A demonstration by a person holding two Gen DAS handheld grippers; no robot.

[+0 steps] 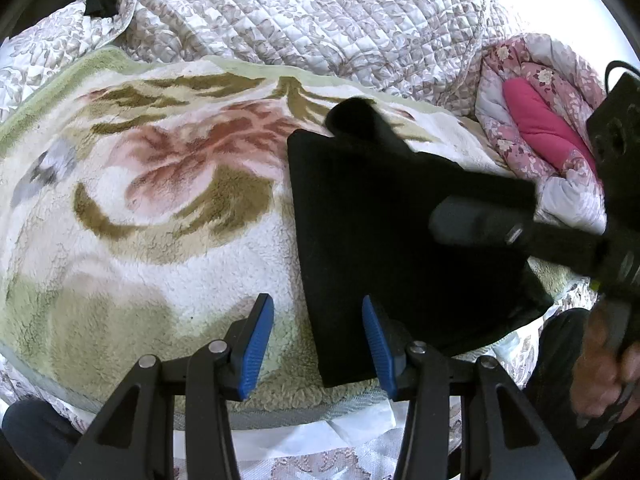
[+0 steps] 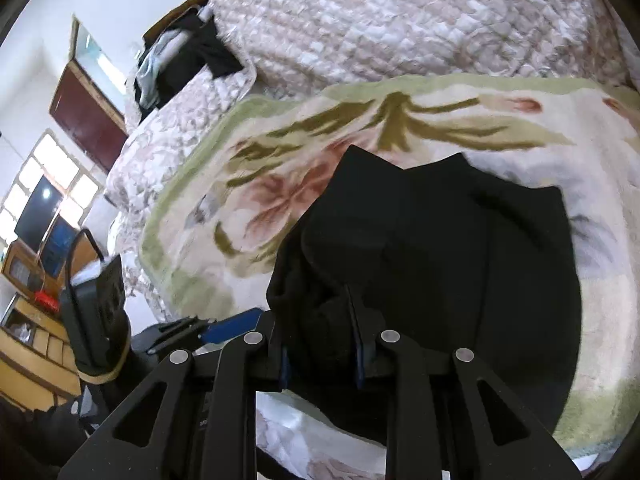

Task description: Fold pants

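Note:
The black pants lie folded into a rough rectangle on a floral fleece blanket. My left gripper is open and empty, its blue pads straddling the pants' near left edge just above the blanket. My right gripper is shut on a bunched fold of the black pants at their near edge, and the cloth hides its fingertips. In the left wrist view the right gripper reaches in from the right over the pants, blurred.
A quilted floral bedspread lies behind the blanket. A pink floral comforter is bunched at the right. Dark clothes sit at the bed's far left, with wooden furniture and a window beyond.

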